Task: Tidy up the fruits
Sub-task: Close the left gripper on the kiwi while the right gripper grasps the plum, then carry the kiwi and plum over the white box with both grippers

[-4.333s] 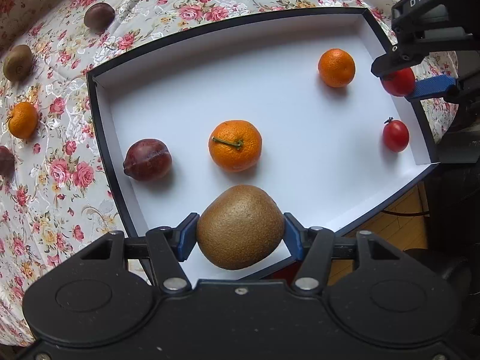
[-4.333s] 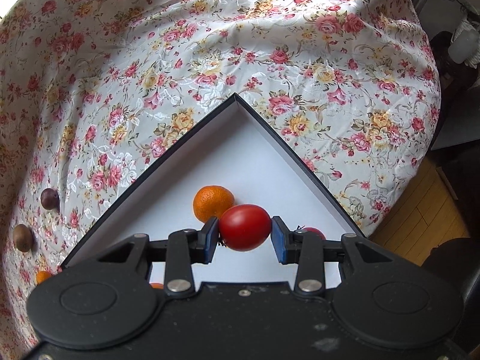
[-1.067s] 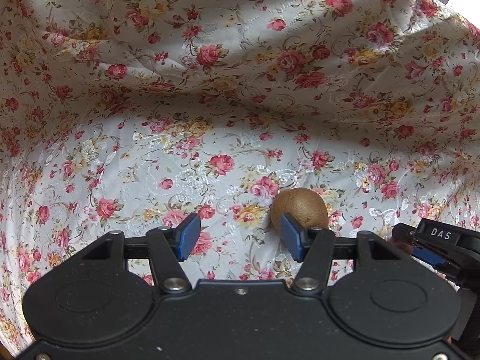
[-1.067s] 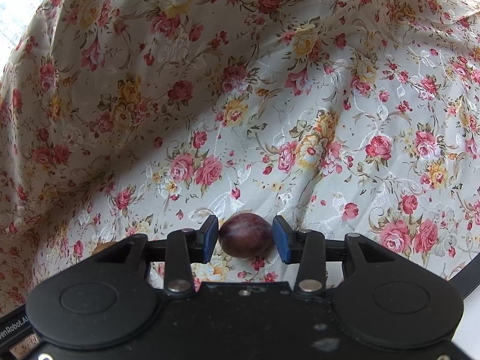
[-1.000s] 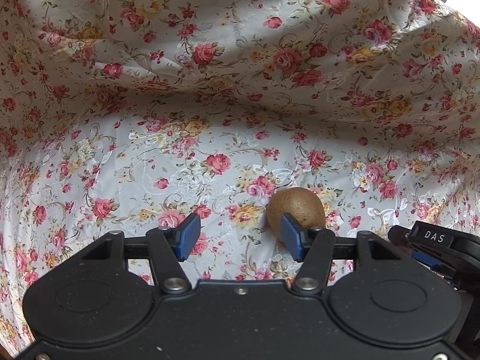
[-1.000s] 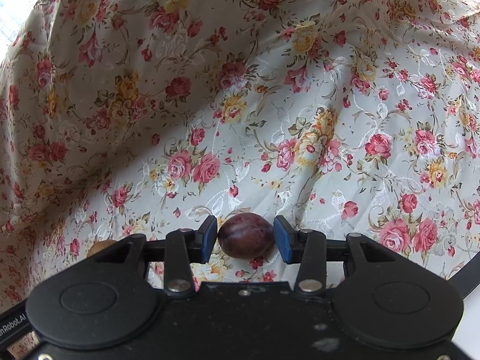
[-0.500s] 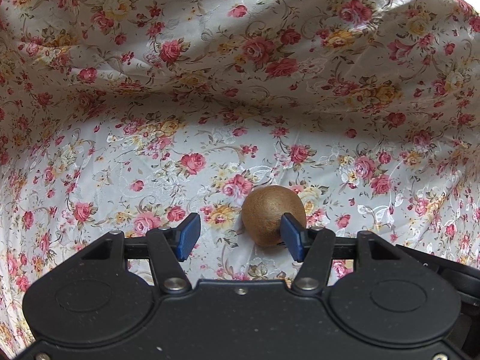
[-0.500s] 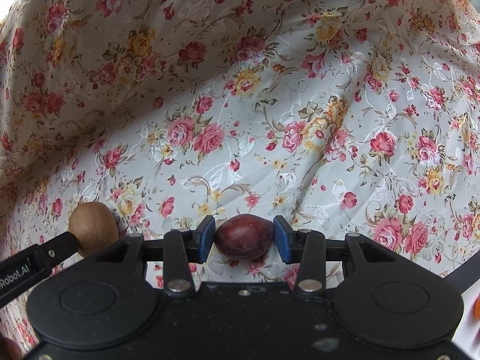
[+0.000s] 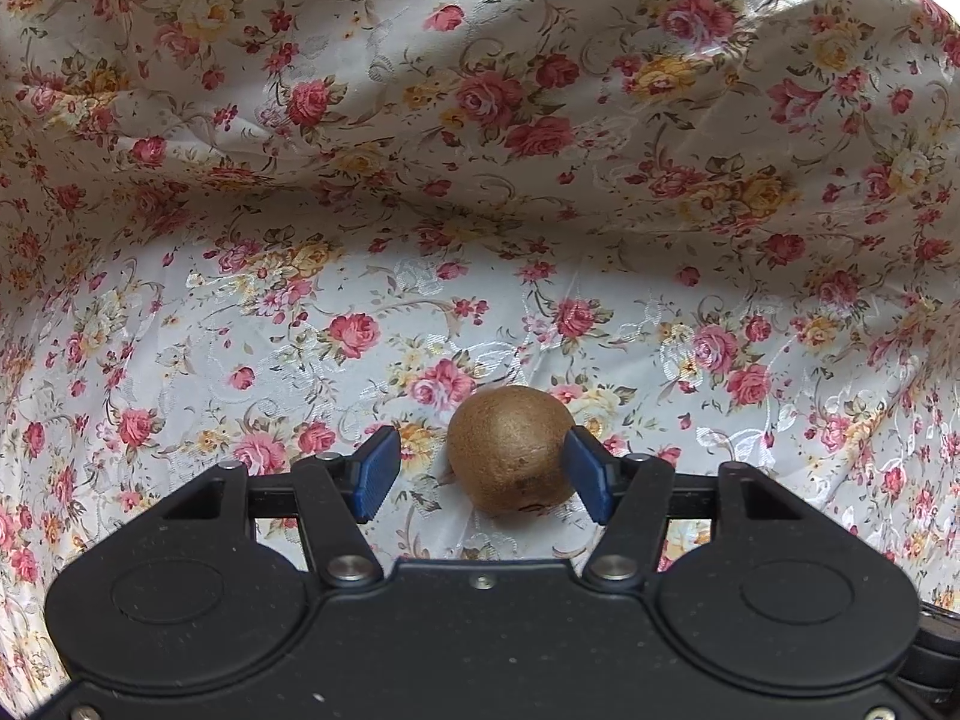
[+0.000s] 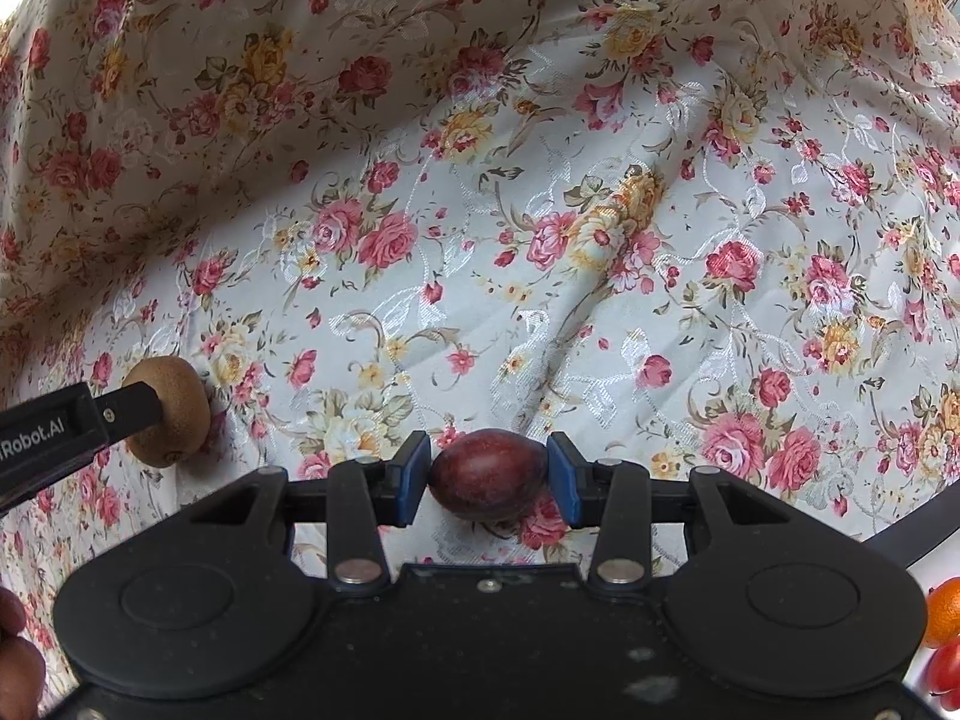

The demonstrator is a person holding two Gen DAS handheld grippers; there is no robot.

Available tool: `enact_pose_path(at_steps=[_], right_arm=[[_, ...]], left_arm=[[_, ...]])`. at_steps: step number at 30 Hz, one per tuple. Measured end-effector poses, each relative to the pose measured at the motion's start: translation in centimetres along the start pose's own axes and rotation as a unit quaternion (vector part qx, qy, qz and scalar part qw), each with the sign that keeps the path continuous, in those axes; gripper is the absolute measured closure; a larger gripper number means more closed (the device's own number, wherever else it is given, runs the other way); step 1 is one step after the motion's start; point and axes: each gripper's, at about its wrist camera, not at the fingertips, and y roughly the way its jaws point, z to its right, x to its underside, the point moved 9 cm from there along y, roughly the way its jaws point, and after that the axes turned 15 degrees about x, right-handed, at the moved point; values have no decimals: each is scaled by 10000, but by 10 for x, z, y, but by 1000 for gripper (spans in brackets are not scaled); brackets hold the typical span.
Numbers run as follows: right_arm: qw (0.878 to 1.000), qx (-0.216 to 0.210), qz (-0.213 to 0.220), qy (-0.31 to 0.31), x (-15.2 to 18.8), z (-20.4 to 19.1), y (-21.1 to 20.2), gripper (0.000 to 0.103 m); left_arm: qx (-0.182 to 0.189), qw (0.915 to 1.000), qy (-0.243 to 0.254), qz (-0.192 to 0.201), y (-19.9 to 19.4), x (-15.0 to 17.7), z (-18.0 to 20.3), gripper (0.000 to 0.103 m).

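A brown kiwi (image 9: 511, 449) lies on the floral cloth between the blue pads of my left gripper (image 9: 483, 474). It touches the right pad, and a gap stays at the left pad, so the jaws are open. The kiwi also shows in the right wrist view (image 10: 171, 420), partly behind a left gripper finger (image 10: 72, 423). My right gripper (image 10: 487, 477) is shut on a dark red plum (image 10: 487, 474), with both pads against it, just above the cloth.
The floral tablecloth (image 9: 480, 210) fills both views, with folds rising at the back. An orange (image 10: 945, 611) and a red tomato (image 10: 948, 669) show at the right edge of the right wrist view, beside a dark tray edge (image 10: 918, 540).
The left gripper has shifted right, so the kiwi now sits between its pads. The right gripper has closed on the plum and raised it slightly. Earlier, both grippers put a kiwi and a tomato in the tray.
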Motion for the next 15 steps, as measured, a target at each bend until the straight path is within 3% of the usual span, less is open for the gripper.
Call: enact_pose_path(at_steps=[15], right_arm=[[9999, -112, -87, 12, -1, 8, 2, 59]], left_arm=[[69, 9995, -283, -99, 22, 3, 2, 34]])
